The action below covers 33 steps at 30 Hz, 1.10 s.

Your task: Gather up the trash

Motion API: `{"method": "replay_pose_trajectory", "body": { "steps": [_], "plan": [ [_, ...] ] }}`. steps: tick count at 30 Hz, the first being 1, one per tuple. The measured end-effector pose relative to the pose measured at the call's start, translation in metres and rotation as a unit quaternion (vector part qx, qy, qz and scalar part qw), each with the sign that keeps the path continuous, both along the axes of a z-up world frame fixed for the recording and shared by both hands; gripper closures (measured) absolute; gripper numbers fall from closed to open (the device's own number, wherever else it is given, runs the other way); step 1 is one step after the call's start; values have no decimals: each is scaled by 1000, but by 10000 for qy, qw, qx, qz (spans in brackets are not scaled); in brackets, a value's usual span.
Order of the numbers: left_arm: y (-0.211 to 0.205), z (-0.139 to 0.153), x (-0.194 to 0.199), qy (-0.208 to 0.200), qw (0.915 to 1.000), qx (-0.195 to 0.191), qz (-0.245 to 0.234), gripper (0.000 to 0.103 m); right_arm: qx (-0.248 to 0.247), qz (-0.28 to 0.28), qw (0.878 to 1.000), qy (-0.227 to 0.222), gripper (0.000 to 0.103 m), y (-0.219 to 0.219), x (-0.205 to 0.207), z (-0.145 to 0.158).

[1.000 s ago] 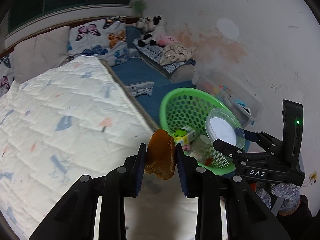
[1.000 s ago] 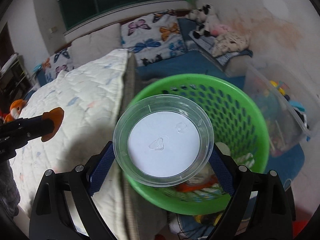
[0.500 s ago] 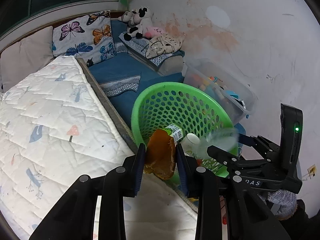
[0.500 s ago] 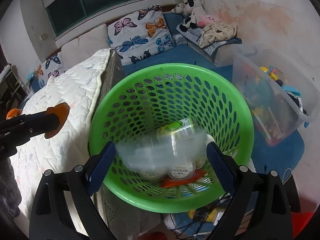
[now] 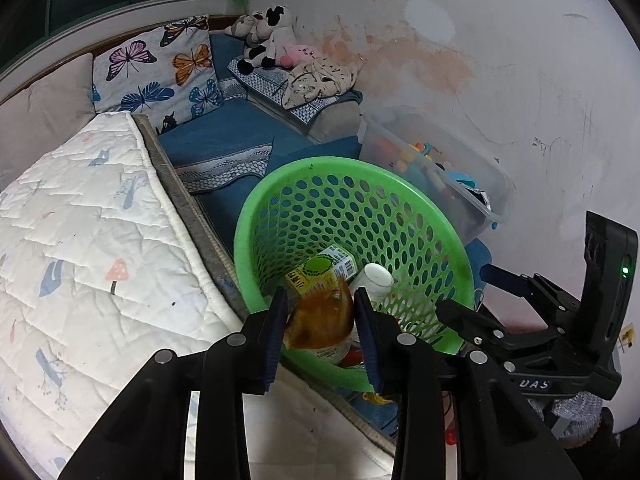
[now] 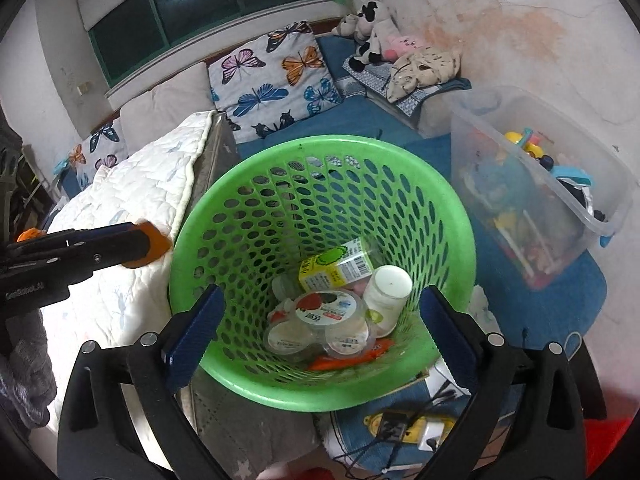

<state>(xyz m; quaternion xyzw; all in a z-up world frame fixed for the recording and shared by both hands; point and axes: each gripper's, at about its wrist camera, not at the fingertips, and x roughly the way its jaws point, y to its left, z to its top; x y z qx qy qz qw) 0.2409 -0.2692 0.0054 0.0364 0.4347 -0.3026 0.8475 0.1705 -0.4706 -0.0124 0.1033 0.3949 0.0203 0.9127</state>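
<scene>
A green perforated basket (image 5: 448, 248) (image 6: 452, 208) stands beside the bed and holds trash: a yellow-green carton (image 6: 334, 266), a white bottle (image 6: 386, 290) and clear plastic cups and lids (image 6: 320, 320). My left gripper (image 5: 320, 326) holds a brown-orange wrapper (image 5: 320, 320) between its jaws over the basket's near rim; the wrapper looks blurred and the jaws stand a little apart around it. My right gripper (image 6: 320, 320) is open and empty above the basket. The left gripper also shows at the left of the right wrist view (image 6: 136, 246).
A white quilted mattress (image 5: 80, 240) lies left of the basket. A clear storage bin of toys (image 6: 532, 196) stands on the right by the wall. Butterfly pillows (image 6: 276, 76) and plush toys (image 6: 372, 44) lie at the back. Cables and a plug (image 6: 404, 424) lie on the blue mat.
My right gripper let go of the clear round lid, which fell into the basket. My left gripper carried the wrapper from over the mattress to over the basket rim.
</scene>
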Motion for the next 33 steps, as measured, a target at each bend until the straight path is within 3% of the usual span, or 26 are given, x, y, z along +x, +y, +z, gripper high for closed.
{"method": "replay_pose_trajectory", "body": {
  "steps": [5,14,24,33],
  "plan": [
    [-7,3,-2,-98,9999,-21,-37,54,41,-87,9999,-33,5,-5,-5,2],
    [-4,7,-9,-195,9998,-56,-5,38,52,-82,9999,-107,5,-3,-15,5],
    [29,21,-28,-616,9978,-42,259,18,-65,69,9997,-217,5,19,-24,14],
    [72,29,-46,-866,9943,-97,614,9,-159,289,9991,-282,5,54,-31,22]
  ]
}}
